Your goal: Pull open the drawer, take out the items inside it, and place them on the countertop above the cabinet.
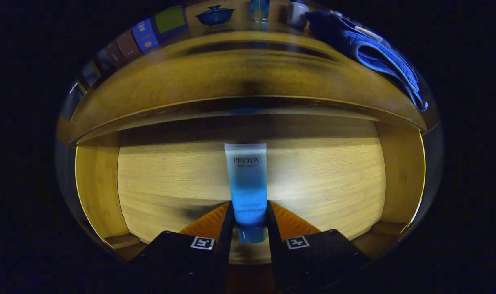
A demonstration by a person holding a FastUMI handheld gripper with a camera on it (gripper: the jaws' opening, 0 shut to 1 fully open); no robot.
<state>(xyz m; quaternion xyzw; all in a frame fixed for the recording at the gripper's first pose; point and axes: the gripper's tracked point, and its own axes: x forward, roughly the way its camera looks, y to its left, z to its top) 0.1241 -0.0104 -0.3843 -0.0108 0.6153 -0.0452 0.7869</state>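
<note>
1. Tool (250,222): two-finger type, closed on the lower part of the tube, one finger pressing each flank. The rear of each finger carries a square printed marker.
2. Blue-and-white squeeze tube of soft plastic (246,188): held between the fingers, pale flat end pointing away from the tool, blue cap end nearest the tool. Whether it rests on the drawer floor or is lifted off it cannot be told.
3. Open drawer of pale wood (333,179): pulled out beneath and ahead of the tool; its floor spreads to both sides of the tube, side walls stand to either side, and its near edge is cut off behind the fingers.
4. Wooden worktop (239,77): beyond and above the drawer; the surface is blurred.
5. Items on the worktop, far beyond the tool, all cut off or dim:
   - a row of coloured boxes (143,36) to the left
   - a dark blue lidded bowl (214,15)
   - a clear blue glass (259,10)
   - a pale cup (297,14)
   - a folded blue towel (378,57) to the right.
</note>
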